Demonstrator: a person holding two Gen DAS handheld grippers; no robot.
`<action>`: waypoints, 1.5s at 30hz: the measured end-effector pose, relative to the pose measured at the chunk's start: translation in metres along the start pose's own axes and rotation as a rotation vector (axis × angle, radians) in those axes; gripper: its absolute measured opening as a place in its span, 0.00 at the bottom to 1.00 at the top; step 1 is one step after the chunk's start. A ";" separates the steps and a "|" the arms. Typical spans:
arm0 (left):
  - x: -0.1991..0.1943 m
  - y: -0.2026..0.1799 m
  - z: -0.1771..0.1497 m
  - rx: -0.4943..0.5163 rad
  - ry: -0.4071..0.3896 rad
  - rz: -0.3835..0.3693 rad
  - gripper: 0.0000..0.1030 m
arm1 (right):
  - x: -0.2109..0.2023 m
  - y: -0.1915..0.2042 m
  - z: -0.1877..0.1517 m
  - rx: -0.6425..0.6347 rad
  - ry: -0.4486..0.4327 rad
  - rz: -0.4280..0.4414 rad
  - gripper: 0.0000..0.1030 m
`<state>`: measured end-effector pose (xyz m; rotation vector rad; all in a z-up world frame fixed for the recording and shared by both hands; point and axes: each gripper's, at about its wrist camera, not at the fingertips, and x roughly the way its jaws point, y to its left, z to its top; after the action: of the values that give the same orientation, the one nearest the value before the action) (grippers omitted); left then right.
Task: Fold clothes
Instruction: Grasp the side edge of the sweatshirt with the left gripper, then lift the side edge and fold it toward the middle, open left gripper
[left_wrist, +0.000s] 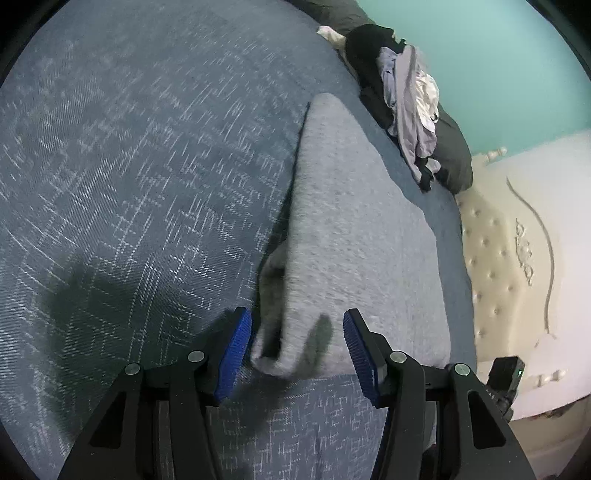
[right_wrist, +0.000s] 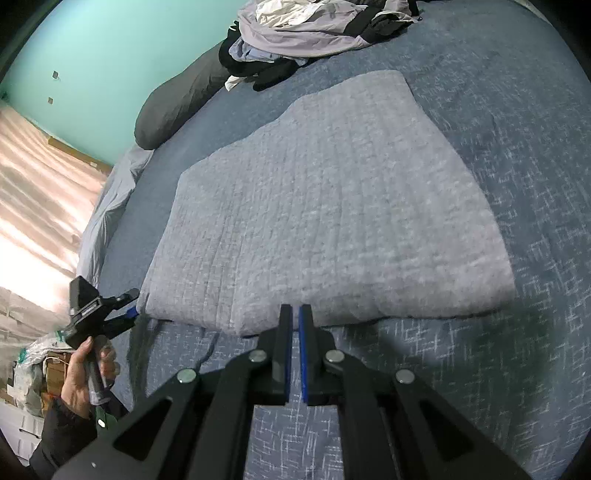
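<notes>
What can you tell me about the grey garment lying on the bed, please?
The grey garment looks like a thick, ribbed knit, folded into a flat, roughly rectangular stack on the blue patterned bedspread. Its near corner bunches up between the open left gripper pads, not yet pinched. The shut right gripper sits at its near edge; whether it touches is unclear.

Dim bluish light, motion-blurred bedspread (left_wrist: 129, 166), fisheye-bent dark edges, glare on the bright curtain (right_wrist: 33, 206).

L wrist cam: low, close over blue bedspread (left_wrist: 129, 184), faces headboard (left_wrist: 498, 258) | R wrist cam: higher, faces teal wall (right_wrist: 110, 55) | shared: grey folded garment (right_wrist: 325, 206), clothes pile (left_wrist: 402, 92)
</notes>
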<state>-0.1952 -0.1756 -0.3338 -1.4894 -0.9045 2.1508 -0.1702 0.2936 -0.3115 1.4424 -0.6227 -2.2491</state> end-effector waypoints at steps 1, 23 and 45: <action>0.002 0.002 -0.001 -0.006 -0.003 0.000 0.55 | 0.000 -0.003 0.000 0.010 -0.006 0.009 0.03; 0.012 -0.026 -0.006 0.080 -0.018 0.001 0.11 | 0.002 -0.038 -0.013 0.127 -0.048 0.068 0.03; 0.017 -0.237 -0.009 0.411 -0.042 -0.055 0.08 | -0.020 -0.067 -0.019 0.201 -0.120 0.153 0.03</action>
<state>-0.2063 0.0093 -0.1848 -1.2048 -0.4682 2.1683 -0.1511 0.3570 -0.3417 1.3062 -0.9884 -2.2149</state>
